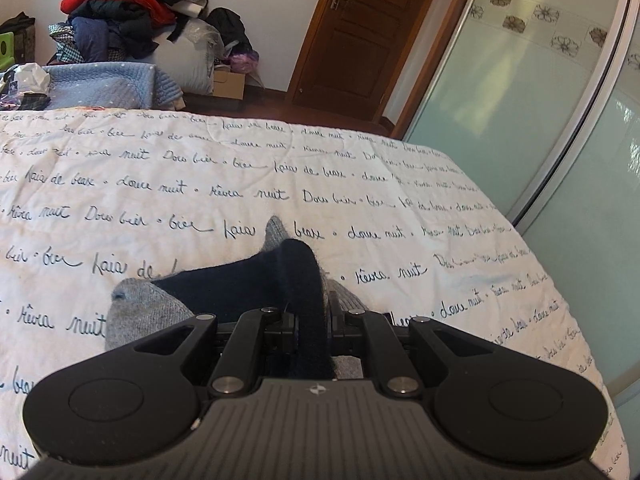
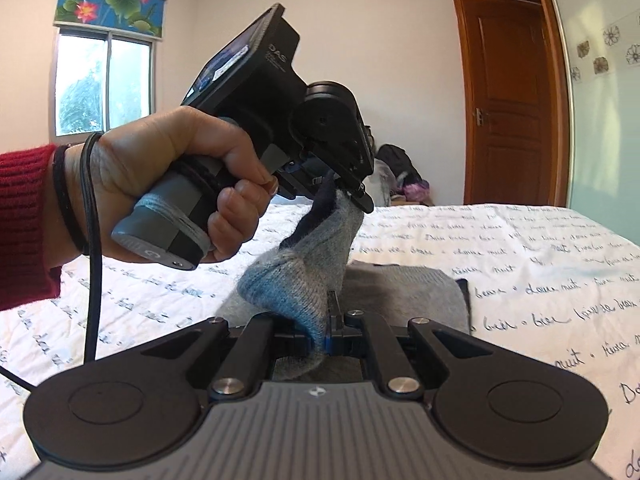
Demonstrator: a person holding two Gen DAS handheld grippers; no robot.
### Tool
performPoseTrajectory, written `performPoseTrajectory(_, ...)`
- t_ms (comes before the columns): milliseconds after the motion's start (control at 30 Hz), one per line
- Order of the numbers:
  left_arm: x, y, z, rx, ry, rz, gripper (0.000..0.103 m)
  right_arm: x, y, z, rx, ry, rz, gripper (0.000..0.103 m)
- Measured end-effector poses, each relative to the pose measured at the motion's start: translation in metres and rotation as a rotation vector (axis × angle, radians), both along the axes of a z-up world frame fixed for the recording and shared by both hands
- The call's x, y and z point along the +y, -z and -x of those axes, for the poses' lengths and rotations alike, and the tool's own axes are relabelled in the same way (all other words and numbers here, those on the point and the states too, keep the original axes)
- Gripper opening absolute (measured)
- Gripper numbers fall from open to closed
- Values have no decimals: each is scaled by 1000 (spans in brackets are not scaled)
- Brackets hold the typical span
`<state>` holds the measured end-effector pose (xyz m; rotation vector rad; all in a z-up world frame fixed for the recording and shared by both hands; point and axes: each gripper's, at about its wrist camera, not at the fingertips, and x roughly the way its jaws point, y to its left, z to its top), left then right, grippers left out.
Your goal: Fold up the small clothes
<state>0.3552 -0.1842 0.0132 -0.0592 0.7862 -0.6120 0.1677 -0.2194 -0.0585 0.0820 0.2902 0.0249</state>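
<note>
1. Left wrist view: the left claw (image 1: 314, 320) is pinched nearly closed on the dark navy cuff end of a sock (image 1: 256, 284). The navy fabric runs back between the jaws toward the camera.
2. Grey parts of the sock spread to either side of the navy band, with a grey tip poking up behind it. The sock hangs just above a bed (image 1: 400, 184) covered in a white quilt printed with black cursive writing.
3. Right wrist view: the right claw (image 2: 320, 340) is closed tight on a grey, bluish-tinged fold of the same sock (image 2: 316, 248). The sock stretches up and away from here to the left claw (image 2: 352, 192), which grips its navy edge from above, pointing downward.
4. A hand (image 2: 168, 176) wraps the left gripper's grey handle; a red knitted sleeve (image 2: 24, 224) covers the forearm, and a black cable (image 2: 92, 272) loops round the wrist and hangs down.
5. Another grey garment (image 2: 420, 288) lies flat on the quilt just beyond the right claw, under the lifted sock.
6. Beyond the bed stand a brown wooden door (image 1: 352, 36), a heap of clothes (image 1: 128, 12) with red pieces on top, and a frosted sliding panel (image 1: 520, 92). A window (image 2: 104, 84) sits under a lotus-print blind.
</note>
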Motion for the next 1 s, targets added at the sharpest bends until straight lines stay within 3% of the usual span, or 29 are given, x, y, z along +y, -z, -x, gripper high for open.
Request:
performPoseTrajectory(433,-30,16,6,5,26,-62,11,-15,6,6,31,26,-29,6)
performPoseTrajectory(1000,-42,23,6,4,29,-84,11,-19,7,8,49,34,-66,6)
